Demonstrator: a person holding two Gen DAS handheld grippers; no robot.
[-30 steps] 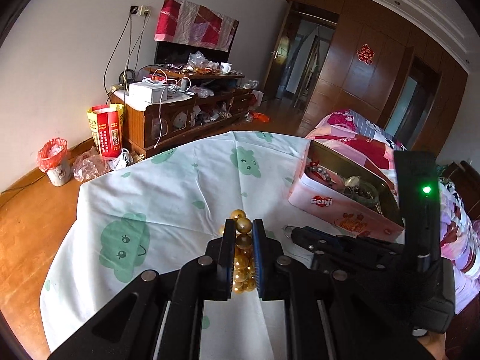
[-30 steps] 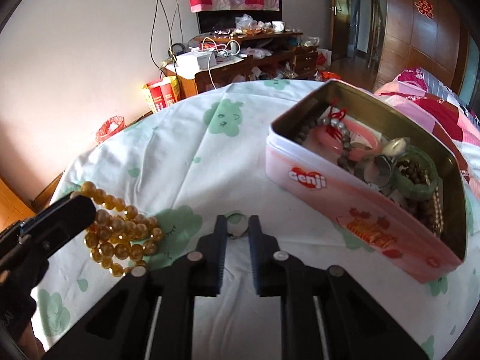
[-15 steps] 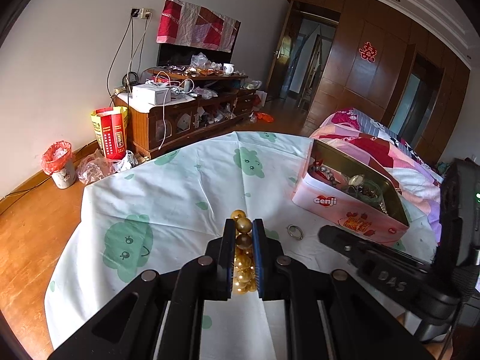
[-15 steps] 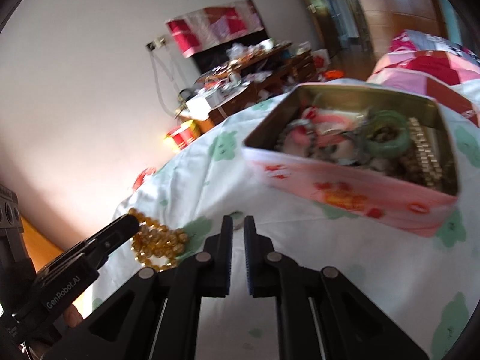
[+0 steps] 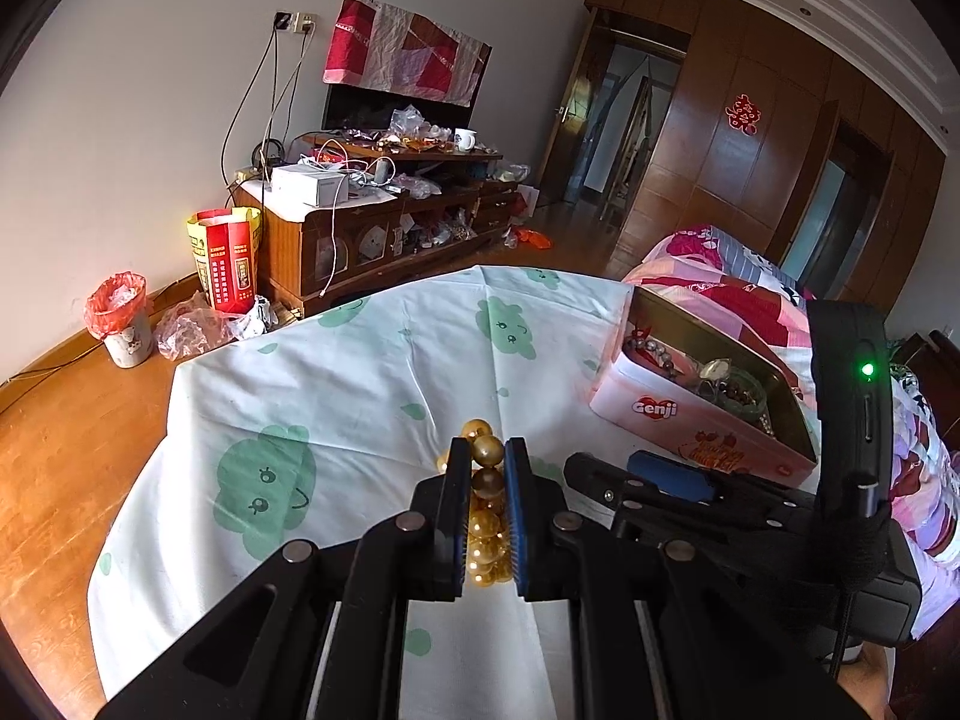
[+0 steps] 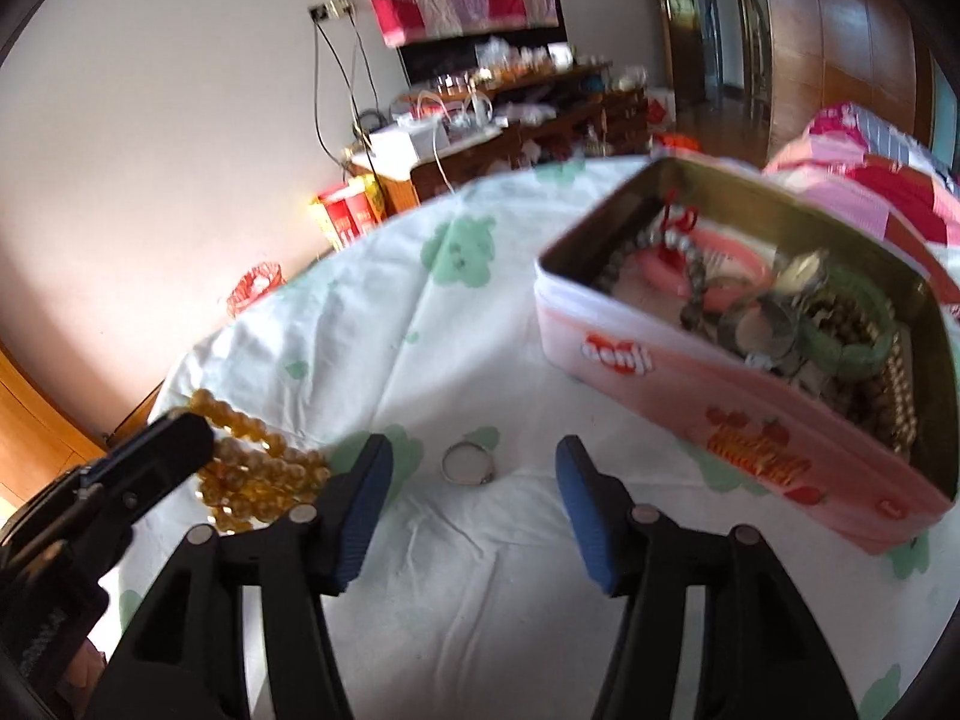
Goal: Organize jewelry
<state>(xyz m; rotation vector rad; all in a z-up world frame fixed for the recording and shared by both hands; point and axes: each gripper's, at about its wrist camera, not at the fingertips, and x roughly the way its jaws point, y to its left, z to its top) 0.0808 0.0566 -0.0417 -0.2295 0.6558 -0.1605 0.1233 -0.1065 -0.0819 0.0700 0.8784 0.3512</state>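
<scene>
My left gripper is shut on a string of golden amber beads, which lies on the tablecloth; the beads also show in the right wrist view. My right gripper is open wide, its tips on either side of a small silver ring that lies on the cloth just ahead. The pink Genji tin stands to the right, lid off, holding several bracelets and bead strings. The tin also shows in the left wrist view.
The round table wears a white cloth with green cartoon prints. Its edge drops to a wooden floor on the left. A bed with pink bedding lies behind the tin. A cluttered TV cabinet stands far back.
My right gripper has gone from shut to wide open and swung back so the silver ring lies between its tips. My left gripper stays shut on the beads.
</scene>
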